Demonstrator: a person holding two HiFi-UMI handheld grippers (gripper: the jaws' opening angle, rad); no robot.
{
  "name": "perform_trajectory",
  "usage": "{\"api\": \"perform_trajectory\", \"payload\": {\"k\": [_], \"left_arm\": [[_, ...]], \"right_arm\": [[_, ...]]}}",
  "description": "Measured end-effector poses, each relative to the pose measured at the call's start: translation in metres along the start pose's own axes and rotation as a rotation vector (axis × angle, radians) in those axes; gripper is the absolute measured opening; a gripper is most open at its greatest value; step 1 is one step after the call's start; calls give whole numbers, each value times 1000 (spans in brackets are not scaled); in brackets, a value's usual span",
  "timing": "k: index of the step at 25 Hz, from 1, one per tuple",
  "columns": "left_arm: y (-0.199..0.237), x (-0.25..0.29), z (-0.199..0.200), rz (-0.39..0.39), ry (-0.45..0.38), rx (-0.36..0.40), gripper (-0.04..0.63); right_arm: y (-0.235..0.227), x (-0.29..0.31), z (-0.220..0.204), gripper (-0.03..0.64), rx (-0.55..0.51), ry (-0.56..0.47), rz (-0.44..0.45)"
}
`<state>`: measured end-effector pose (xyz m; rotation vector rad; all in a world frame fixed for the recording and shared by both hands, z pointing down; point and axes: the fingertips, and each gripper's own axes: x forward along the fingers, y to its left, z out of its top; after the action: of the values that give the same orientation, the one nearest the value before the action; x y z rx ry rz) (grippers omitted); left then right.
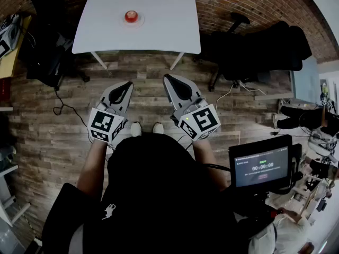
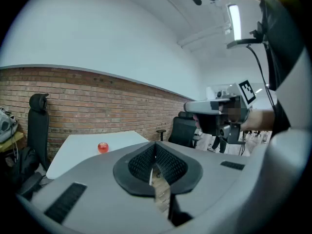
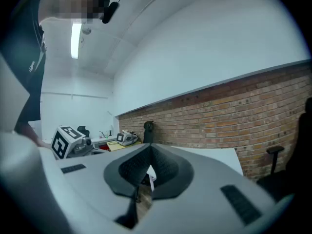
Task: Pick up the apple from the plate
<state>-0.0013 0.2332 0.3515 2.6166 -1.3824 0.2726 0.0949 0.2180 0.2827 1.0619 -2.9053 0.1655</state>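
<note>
A red apple (image 1: 132,16) sits on a small pale plate (image 1: 139,21) near the far middle of a white table (image 1: 159,30). In the left gripper view the apple (image 2: 103,147) shows small and far on the table (image 2: 83,150). Both grippers are held over the wooden floor, well short of the table. My left gripper (image 1: 127,84) is shut with nothing in it, its tip (image 2: 156,144) aimed right of the apple. My right gripper (image 1: 168,78) is also shut and empty, its tip (image 3: 148,149) aimed at the table's edge (image 3: 214,155); the apple is hidden there.
A black office chair (image 1: 249,49) stands right of the table, and another dark chair with bags (image 1: 45,46) to its left. A brick wall (image 2: 97,101) runs behind the table. A small screen (image 1: 262,166) sits at my right, and cables (image 1: 66,107) lie on the floor.
</note>
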Motion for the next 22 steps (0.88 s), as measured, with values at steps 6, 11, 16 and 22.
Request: {"api": "perform_trajectory", "payload": {"k": [6, 11, 16, 22], "left_arm": [[5, -3, -1, 2, 6, 5, 6], [11, -9, 0, -1, -2, 14, 6], [16, -30, -8, -18, -16, 28, 6], [20, -24, -8, -27, -3, 25, 6]], "right_arm": [[2, 5, 1, 3, -5, 7, -3], [10, 12, 3, 3, -20, 5, -2], [35, 15, -4, 3, 1, 4, -3], [28, 18, -2, 3, 11, 2, -27]]}}
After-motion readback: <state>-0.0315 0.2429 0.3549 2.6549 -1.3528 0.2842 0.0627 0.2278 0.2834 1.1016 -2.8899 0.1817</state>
